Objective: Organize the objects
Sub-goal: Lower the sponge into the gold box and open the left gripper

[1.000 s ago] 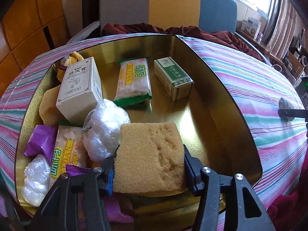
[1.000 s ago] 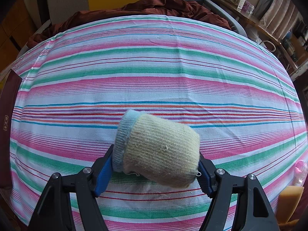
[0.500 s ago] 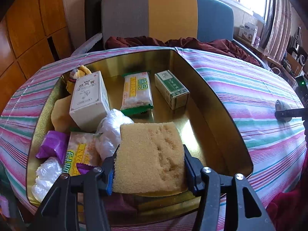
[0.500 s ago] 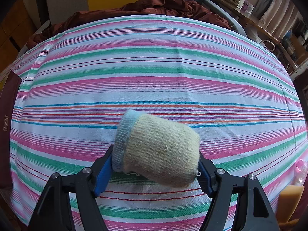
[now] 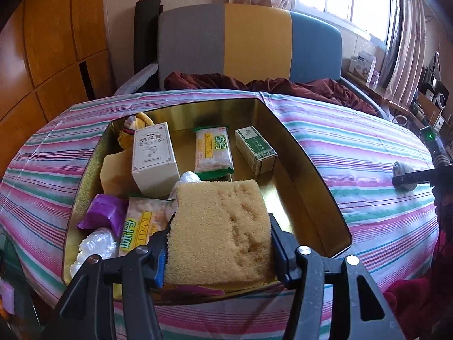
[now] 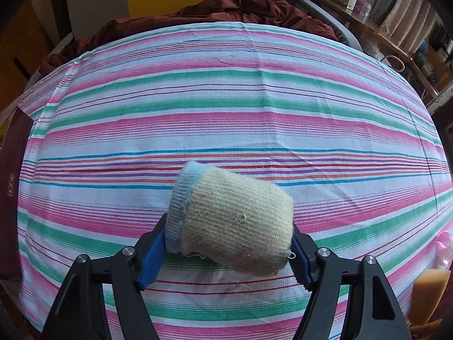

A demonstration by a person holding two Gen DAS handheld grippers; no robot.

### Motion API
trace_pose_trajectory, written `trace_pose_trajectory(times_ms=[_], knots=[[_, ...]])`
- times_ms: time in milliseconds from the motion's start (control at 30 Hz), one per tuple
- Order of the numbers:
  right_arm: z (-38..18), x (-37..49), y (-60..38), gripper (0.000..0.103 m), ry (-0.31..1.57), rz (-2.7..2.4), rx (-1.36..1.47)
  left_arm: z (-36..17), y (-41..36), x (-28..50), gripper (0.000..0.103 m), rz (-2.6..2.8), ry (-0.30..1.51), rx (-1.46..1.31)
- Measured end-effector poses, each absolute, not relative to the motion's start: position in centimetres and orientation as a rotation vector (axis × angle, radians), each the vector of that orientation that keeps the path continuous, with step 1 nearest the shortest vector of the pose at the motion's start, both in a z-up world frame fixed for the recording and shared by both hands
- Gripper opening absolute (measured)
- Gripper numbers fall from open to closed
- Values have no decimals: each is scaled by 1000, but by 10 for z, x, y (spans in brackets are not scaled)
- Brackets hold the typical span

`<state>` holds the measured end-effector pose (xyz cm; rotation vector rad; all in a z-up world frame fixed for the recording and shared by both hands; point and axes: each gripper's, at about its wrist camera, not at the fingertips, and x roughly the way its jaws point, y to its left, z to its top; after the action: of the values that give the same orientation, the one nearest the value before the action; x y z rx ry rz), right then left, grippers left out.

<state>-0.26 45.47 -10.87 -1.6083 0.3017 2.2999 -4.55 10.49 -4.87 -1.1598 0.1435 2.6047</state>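
My left gripper (image 5: pixel 219 243) is shut on a tan sponge (image 5: pixel 220 229) and holds it above the near end of a gold metal box (image 5: pixel 317 181). In the box lie a white carton (image 5: pixel 154 157), a green carton (image 5: pixel 254 150), two snack packets (image 5: pixel 213 148), a purple wrapper (image 5: pixel 103 215) and clear plastic bags (image 5: pixel 96 245). My right gripper (image 6: pixel 229 240) is shut on a rolled cream sock with a blue cuff (image 6: pixel 232 221), just above the striped tablecloth (image 6: pixel 226 107). The right gripper and sock also show far right in the left wrist view (image 5: pixel 405 175).
A chair with grey, yellow and blue panels (image 5: pixel 249 42) stands behind the table with a maroon cloth (image 5: pixel 297 87) on it. A dark red box side (image 6: pixel 11 192) is at the left in the right wrist view. Another sponge (image 6: pixel 427 291) lies at lower right.
My left gripper has lifted and pulled back with the sponge, so the box looks smaller and the chair shows more. The right gripper with the sock has stayed still.
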Motion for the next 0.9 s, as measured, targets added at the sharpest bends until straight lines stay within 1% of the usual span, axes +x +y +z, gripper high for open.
trace_pose_trajectory(times_ms=[233, 500, 733, 900], knots=[[-108, -1, 442, 74, 278, 2303, -1643, -44, 84, -38, 57, 2608, 60, -1144], [-98, -5, 391, 73, 335, 2413, -1690, -42, 51, -33, 57, 2623, -82, -1135], [-54, -18, 304, 73, 336, 2709, -1604, -36, 9, -26, 57, 2717, -169, -1133], [-22, -18, 213, 73, 183, 2953, -1538, -32, -17, -22, 57, 2764, -233, -1127]])
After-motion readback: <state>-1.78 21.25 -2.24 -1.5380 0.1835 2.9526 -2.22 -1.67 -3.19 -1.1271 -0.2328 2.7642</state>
